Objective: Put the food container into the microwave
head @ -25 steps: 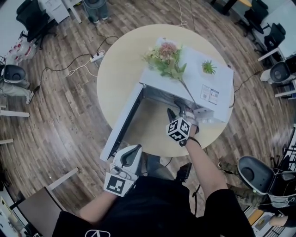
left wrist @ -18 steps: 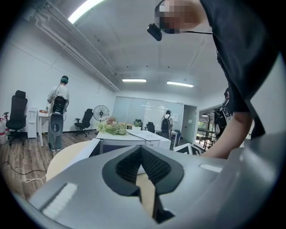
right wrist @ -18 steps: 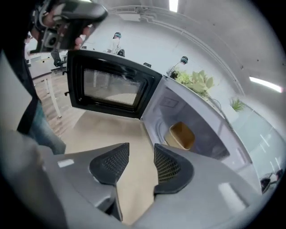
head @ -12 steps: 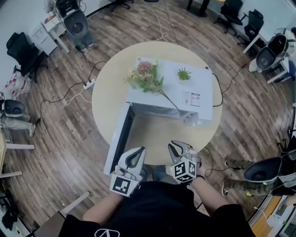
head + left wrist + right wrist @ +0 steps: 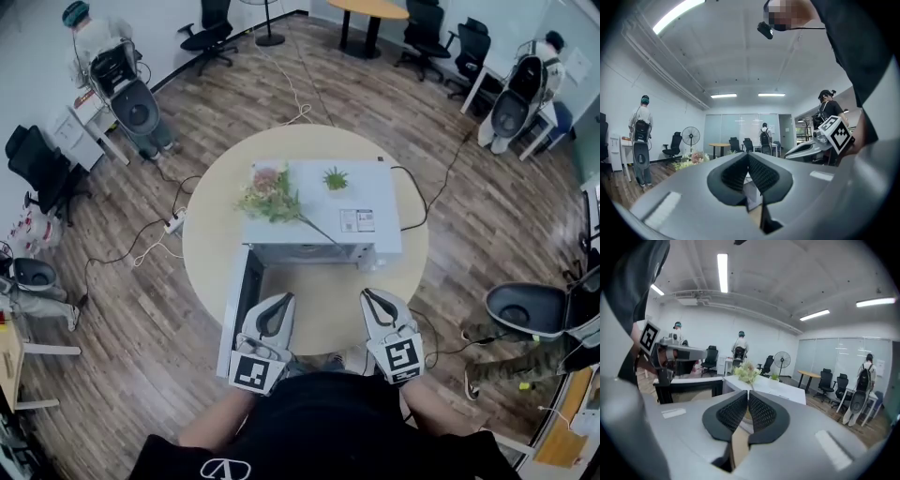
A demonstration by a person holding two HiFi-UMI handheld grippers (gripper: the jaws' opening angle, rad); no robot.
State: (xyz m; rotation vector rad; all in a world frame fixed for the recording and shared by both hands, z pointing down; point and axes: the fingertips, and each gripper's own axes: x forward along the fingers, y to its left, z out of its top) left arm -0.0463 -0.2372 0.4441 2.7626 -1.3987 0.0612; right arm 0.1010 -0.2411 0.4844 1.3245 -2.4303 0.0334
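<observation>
The white microwave [image 5: 366, 202] stands on the round table [image 5: 211, 234] with its door [image 5: 234, 314] swung open to the left. Its inside is hidden from above, and no food container shows in any view. My left gripper [image 5: 280, 300] is raised just before the table's near edge, beside the door's end, shut and empty [image 5: 747, 155]. My right gripper [image 5: 371, 294] is level with it to the right, clear of the microwave's front. Its jaws have just been closing, and its pads meet with nothing between them [image 5: 748, 393].
A bunch of flowers [image 5: 267, 195] and a small green plant [image 5: 335, 178] sit on the microwave's top. A cable [image 5: 427, 202] runs off the table's right side, and a power strip [image 5: 173, 223] lies on the floor at the left. Office chairs and people stand around the room.
My right gripper came back out of the microwave's opening toward my body, rose, and its jaws closed. The left gripper rose too. The door stays open.
</observation>
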